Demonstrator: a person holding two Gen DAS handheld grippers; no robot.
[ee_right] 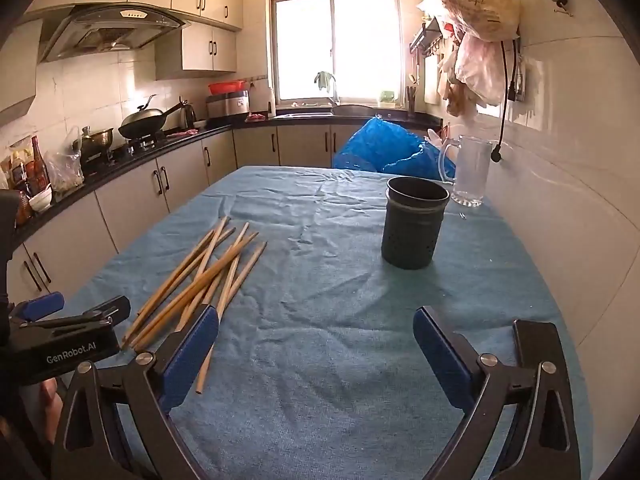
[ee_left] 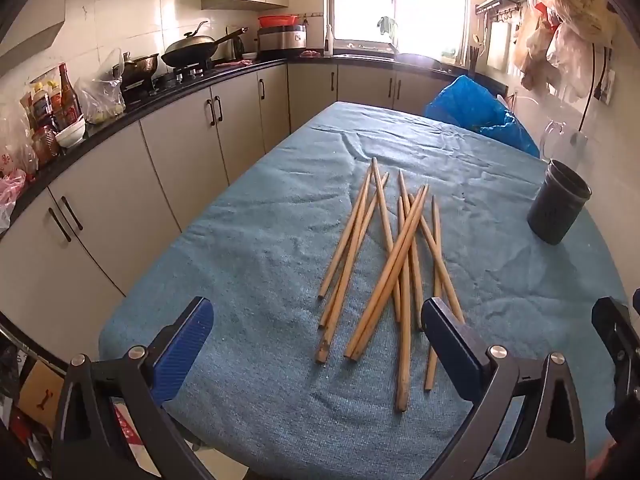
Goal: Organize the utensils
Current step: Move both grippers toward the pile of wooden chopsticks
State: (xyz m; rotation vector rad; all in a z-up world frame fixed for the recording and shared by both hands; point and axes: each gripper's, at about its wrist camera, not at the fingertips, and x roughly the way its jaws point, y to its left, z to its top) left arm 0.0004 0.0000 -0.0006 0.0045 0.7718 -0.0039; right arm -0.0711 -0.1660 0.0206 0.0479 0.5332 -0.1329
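Observation:
Several wooden chopsticks (ee_left: 386,264) lie crossed in a loose pile on the blue cloth of the table (ee_left: 248,248). My left gripper (ee_left: 318,332) hovers over their near ends, wide open, nothing between its blue pads. A dark cylindrical utensil holder (ee_left: 558,208) stands upright at the right. In the right wrist view the chopsticks (ee_right: 204,276) lie to the left and the holder (ee_right: 412,226) stands ahead, empty as far as its rim shows. My right gripper (ee_right: 316,340) is open over bare cloth, and the left gripper's body (ee_right: 68,340) shows at the lower left.
A clear glass mug (ee_right: 470,172) stands by the wall behind the holder. A blue plastic bag (ee_right: 392,148) sits at the table's far end. Kitchen counter with wok (ee_right: 144,122) runs along the left; bags (ee_right: 480,40) hang on the right wall.

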